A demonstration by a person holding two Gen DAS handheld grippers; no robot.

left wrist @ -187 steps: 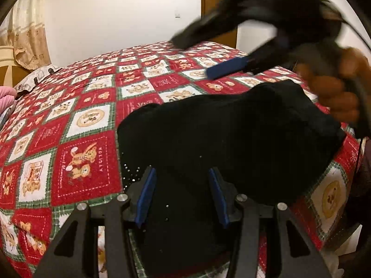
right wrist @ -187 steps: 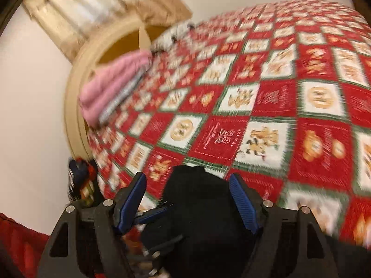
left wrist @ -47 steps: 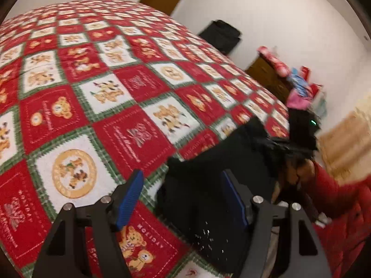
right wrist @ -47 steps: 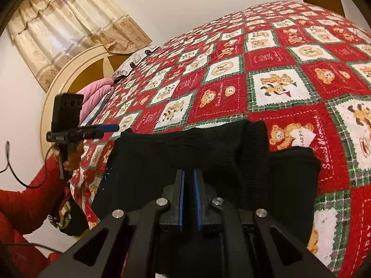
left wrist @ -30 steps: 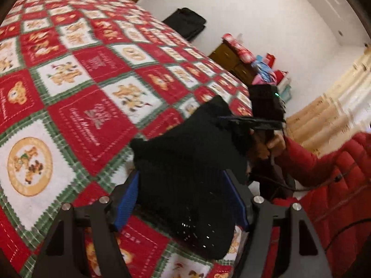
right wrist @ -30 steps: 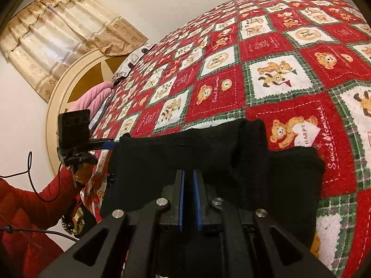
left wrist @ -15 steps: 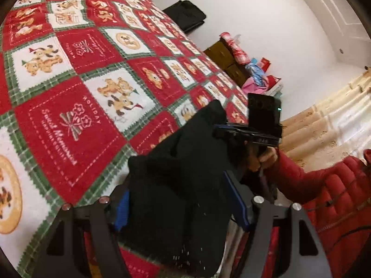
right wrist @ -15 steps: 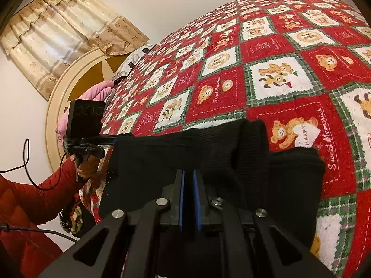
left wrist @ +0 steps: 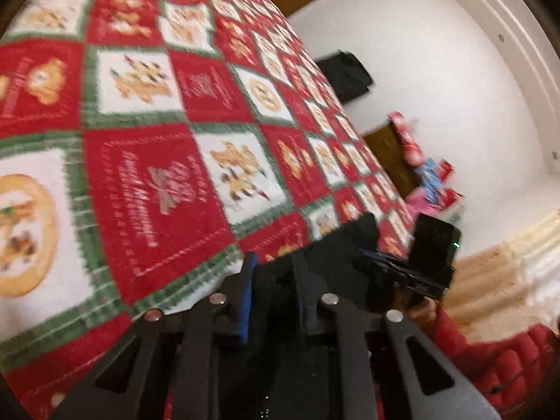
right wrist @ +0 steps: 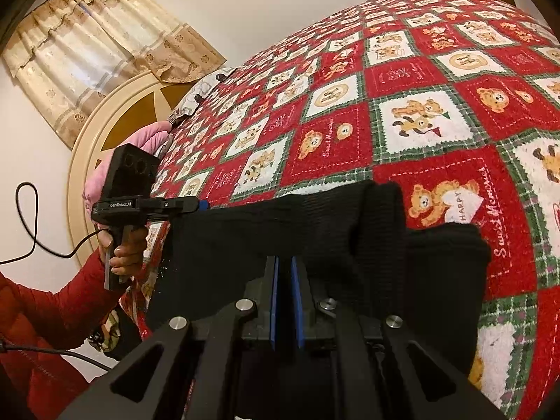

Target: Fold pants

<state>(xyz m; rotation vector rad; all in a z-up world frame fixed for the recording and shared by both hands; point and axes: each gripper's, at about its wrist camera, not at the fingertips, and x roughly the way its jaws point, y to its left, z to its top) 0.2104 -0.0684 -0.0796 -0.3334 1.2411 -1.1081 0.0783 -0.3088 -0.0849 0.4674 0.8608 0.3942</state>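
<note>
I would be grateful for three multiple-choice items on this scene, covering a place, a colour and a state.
1. Where do the pants lie?
A. at the near edge of the quilt
B. on the pink pillow
C. on the floor

2. What colour are the pants?
A. pink
B. black
C. green

3. How does the right gripper stand?
A. wide open
B. shut on the pants
C. shut on a cable

Answers: 1 A, black cloth covers the near squares; 2 B, uniformly black; 3 B, pads nearly together over black cloth.

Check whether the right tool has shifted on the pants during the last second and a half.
No. The right tool stays clamped on the black pants, with the "HAPPY" bear patch in the same place beside it.
</note>
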